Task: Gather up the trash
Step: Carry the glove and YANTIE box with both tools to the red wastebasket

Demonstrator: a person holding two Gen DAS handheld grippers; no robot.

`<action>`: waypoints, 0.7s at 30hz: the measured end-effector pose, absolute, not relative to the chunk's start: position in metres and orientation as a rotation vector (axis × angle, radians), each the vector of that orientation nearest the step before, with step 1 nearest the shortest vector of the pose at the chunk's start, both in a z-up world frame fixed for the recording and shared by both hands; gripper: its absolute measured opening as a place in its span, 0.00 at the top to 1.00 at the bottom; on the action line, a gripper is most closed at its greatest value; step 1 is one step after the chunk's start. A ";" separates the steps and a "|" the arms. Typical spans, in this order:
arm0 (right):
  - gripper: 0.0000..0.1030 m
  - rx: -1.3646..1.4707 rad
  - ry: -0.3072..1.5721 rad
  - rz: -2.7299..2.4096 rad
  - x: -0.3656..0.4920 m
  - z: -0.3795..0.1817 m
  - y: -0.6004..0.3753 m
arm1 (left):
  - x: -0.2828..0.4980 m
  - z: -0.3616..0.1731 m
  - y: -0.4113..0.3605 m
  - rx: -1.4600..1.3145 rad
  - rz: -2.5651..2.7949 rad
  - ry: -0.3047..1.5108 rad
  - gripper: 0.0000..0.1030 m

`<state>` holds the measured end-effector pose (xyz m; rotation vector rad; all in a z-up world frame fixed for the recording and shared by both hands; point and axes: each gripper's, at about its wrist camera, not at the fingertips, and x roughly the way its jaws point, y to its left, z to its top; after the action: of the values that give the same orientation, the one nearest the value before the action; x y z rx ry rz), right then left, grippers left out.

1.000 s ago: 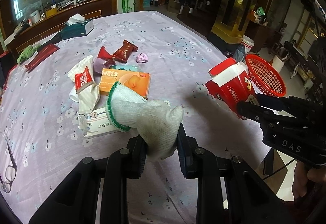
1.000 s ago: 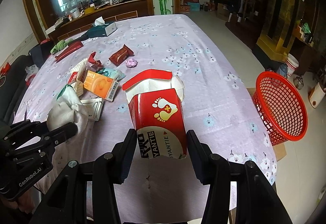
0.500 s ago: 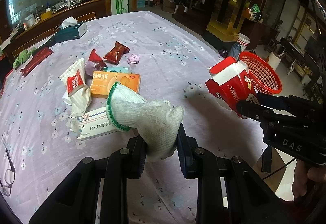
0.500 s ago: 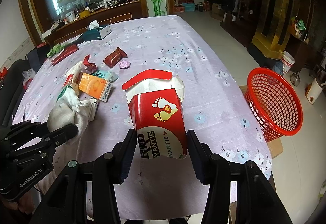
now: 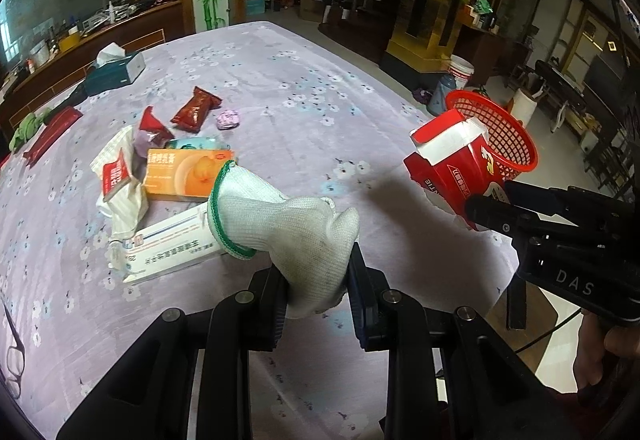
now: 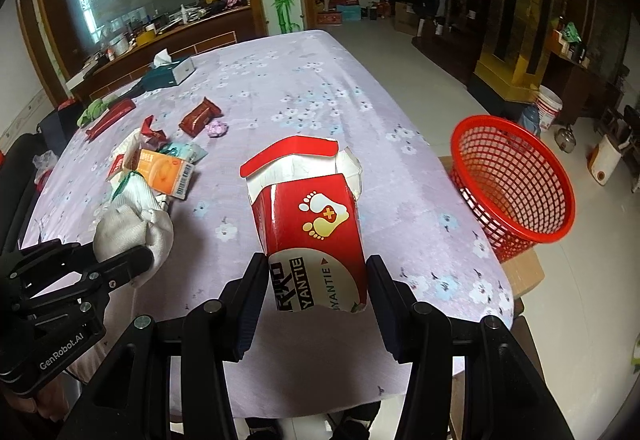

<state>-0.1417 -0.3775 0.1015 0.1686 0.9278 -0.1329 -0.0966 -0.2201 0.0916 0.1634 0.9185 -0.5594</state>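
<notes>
My right hand-held gripper (image 6: 316, 292), clamping the red carton (image 6: 314, 228), has drawn nearer the basket (image 6: 516, 175) beside the bench (image 6: 304, 87); my left hand-held gripper (image 5: 318, 280) keeps gripping the glove (image 5: 288, 224). Drop-off is close.

A white knit glove (image 5: 288, 228) is showing a green cuff, a red carton (image 6: 316, 232) is bearing white-and-yellow footprints, and lilac tablecloth (image 6: 304, 95) is displaying pale blossoms.
</notes>
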 end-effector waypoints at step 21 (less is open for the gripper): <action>0.48 0.231 0.905 -0.234 -0.173 0.105 -0.428 | -0.107 0.095 -0.275 0.228 -0.654 0.903 0.75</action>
<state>-0.1734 -0.4279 0.1051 0.2314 0.9045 -0.2336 -0.1068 -0.2749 0.0952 0.2276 0.9028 -0.6538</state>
